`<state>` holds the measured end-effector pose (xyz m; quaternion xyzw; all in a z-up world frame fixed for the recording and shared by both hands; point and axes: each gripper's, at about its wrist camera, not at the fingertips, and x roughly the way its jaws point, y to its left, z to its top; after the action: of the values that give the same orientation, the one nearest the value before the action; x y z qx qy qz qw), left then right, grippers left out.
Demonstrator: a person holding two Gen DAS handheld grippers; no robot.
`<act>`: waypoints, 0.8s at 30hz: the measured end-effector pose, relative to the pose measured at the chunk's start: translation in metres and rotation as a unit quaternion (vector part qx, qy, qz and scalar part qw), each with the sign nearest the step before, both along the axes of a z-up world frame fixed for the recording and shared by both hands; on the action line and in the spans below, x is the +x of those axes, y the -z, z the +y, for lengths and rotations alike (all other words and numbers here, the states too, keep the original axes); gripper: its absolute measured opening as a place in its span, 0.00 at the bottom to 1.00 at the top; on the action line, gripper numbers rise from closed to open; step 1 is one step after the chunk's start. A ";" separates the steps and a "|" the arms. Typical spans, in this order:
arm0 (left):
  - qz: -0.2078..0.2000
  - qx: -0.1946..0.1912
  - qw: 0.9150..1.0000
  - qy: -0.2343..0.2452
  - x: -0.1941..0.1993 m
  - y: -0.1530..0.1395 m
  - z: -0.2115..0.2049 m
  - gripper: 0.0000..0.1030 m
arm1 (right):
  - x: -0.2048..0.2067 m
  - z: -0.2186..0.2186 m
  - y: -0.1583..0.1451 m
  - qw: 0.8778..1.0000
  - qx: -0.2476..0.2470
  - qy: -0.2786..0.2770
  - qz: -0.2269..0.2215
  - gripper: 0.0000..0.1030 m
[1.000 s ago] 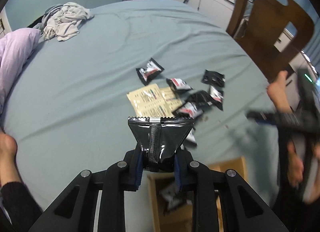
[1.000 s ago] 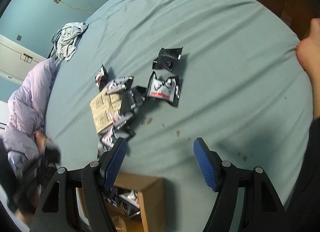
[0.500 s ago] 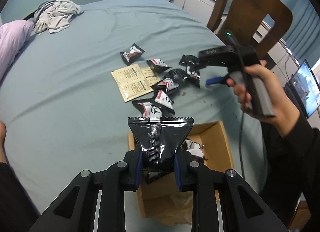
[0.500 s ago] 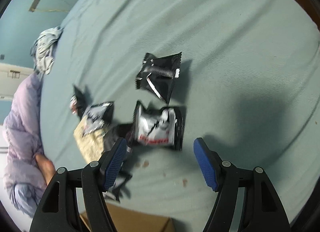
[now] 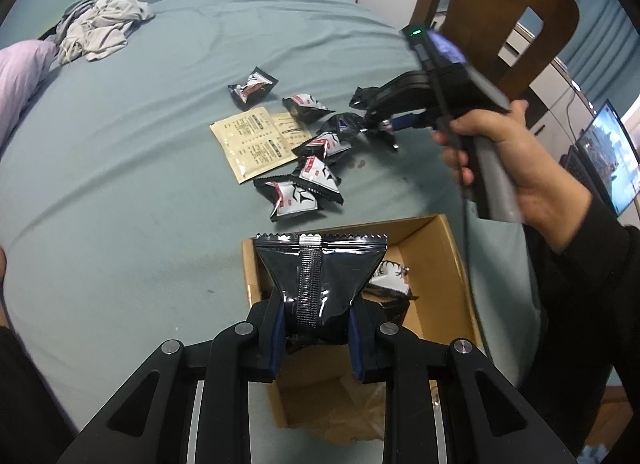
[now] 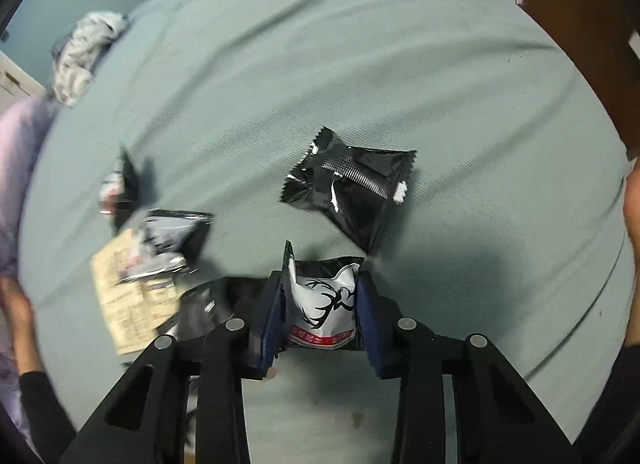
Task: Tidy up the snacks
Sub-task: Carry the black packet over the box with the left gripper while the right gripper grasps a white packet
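My left gripper (image 5: 316,328) is shut on a glossy black snack packet (image 5: 320,264), held over an open cardboard box (image 5: 436,240) that has a white-and-black packet (image 5: 390,276) inside. Several more packets (image 5: 296,196) and two beige sachets (image 5: 256,144) lie scattered on the blue-green bed sheet. My right gripper (image 6: 320,312) is down on the sheet with its jaws closing; both blue pads touch a white-and-black packet with a deer print (image 6: 320,292). Just beyond it lies a black packet (image 6: 356,188), seam side up. The left wrist view shows the right gripper (image 5: 384,126) held in a hand among the pile.
A wooden chair (image 5: 500,16) stands at the bed's far right corner, with white cabinets behind and a lit monitor (image 5: 608,156) further right. A heap of grey clothes (image 5: 100,28) and a lilac duvet (image 5: 20,76) occupy the far left.
My right gripper came down over the deer-print packet and its jaws narrowed onto it. My left gripper carried the black packet from above the sheet to above the box.
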<state>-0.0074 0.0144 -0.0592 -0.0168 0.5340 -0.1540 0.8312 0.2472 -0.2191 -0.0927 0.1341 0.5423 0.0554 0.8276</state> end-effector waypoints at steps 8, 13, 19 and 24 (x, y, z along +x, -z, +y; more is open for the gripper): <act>0.004 0.013 1.000 -0.010 -0.009 0.001 -0.003 0.24 | -0.113 -0.027 -0.067 0.992 0.085 -0.021 -0.093 0.32; 0.009 0.017 1.000 -0.006 -0.022 0.001 -0.011 0.24 | -0.179 -0.041 -0.081 0.984 0.136 -0.039 -0.112 0.32; 0.006 0.056 0.998 -0.015 -0.034 0.008 -0.019 0.24 | -0.224 -0.054 -0.070 0.978 0.163 -0.051 -0.120 0.32; 0.019 0.042 0.999 -0.019 -0.036 0.017 -0.020 0.24 | -0.248 -0.069 -0.055 0.973 0.183 -0.035 -0.134 0.32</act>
<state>-0.0433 -0.0052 -0.0761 0.0047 0.5553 -0.1155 0.8236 -0.0010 -0.2884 -0.0380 0.2556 0.4116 0.1999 0.8516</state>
